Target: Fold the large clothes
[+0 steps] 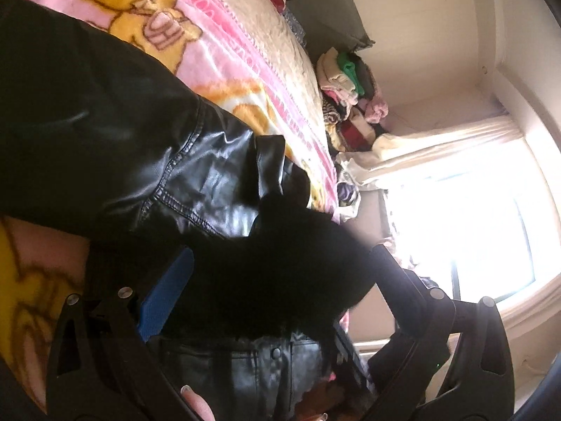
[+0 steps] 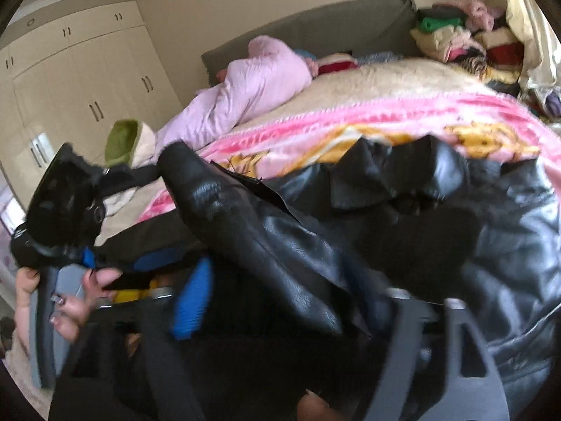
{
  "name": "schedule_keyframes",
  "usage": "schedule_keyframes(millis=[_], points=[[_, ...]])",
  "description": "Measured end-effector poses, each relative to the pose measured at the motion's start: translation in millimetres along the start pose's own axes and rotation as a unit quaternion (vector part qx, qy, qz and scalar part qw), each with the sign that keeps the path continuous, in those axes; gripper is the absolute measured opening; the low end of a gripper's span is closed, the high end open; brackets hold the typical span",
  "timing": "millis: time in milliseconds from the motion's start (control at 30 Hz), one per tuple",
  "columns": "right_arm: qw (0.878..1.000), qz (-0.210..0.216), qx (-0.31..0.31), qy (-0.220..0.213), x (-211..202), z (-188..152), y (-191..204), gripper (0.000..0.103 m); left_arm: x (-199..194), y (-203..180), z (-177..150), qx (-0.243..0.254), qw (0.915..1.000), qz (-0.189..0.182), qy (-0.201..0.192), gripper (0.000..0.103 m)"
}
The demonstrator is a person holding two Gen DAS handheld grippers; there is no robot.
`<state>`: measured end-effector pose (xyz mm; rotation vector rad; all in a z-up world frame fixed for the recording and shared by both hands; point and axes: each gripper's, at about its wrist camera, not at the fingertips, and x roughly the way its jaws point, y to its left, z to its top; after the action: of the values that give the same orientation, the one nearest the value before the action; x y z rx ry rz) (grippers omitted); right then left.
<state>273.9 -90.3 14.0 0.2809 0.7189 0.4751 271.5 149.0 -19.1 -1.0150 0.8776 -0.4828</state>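
Observation:
A black leather jacket (image 1: 182, 168) with a black fur collar (image 1: 301, 256) lies on a pink cartoon blanket (image 1: 224, 56). In the left wrist view, fur and leather fill the gap between the fingers of my left gripper (image 1: 277, 273), which looks shut on the jacket; one blue pad (image 1: 168, 298) shows. In the right wrist view the jacket (image 2: 455, 231) is bunched up over my right gripper (image 2: 294, 301), which is blurred; a blue pad (image 2: 193, 301) shows and leather hides the other finger. The left gripper (image 2: 59, 210) and the hand holding it also show at the left of that view.
A pile of folded clothes (image 1: 347, 94) sits at the bed's far corner by a bright window (image 1: 466, 231). A pink padded coat (image 2: 252, 87) lies near the grey headboard (image 2: 315, 31). A cream wardrobe (image 2: 80, 84) stands at the left.

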Motion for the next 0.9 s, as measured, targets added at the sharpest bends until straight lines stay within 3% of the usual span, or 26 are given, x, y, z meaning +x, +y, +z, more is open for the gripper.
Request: schedule_keyframes(millis=[67,100,200,433,533,633,667,833,867,900], points=[[1.000,0.012,0.000,0.013,-7.0,-6.1,-0.4,0.093,-1.0,4.1,-0.3,-0.007,1.0000,-0.007,0.000,0.094],[1.000,0.013,0.001,0.013,-10.5,-7.8,-1.7,0.094,-1.8,7.2,-1.6,-0.011,0.9999,-0.005,-0.001,0.094],[1.000,0.013,0.012,0.013,-26.9,-10.0,-12.0,0.095,0.9,9.0,-4.7,-0.005,0.9999,0.014,0.003,0.094],[0.997,-0.029,0.067,-0.021,-65.7,-6.5,-60.5,0.095,22.3,5.7,-24.5,0.032,0.9931,0.107,0.036,0.092],[0.995,-0.045,0.084,-0.035,-79.8,-3.9,-78.1,0.095,19.9,13.2,-34.2,0.022,0.9898,0.138,0.030,0.078],[0.992,-0.059,0.102,-0.048,-92.0,-0.5,-97.4,0.095,10.3,15.6,-39.7,0.012,0.9913,0.130,0.014,0.064],[0.991,-0.064,0.106,-0.053,-95.4,0.8,-102.9,0.095,9.6,12.6,-41.9,0.019,0.9916,0.127,0.014,0.053],[0.984,-0.087,0.134,-0.074,-113.2,4.0,-133.3,0.095,23.2,3.9,-47.6,0.038,0.9884,0.146,0.023,0.038],[0.983,-0.087,0.140,-0.076,-115.4,3.7,-137.5,0.095,27.1,3.8,-48.3,0.038,0.9873,0.152,0.028,0.028],[0.982,-0.089,0.146,-0.077,-116.7,3.5,-141.0,0.095,32.6,4.7,-48.6,0.042,0.9832,0.175,0.029,0.012]])
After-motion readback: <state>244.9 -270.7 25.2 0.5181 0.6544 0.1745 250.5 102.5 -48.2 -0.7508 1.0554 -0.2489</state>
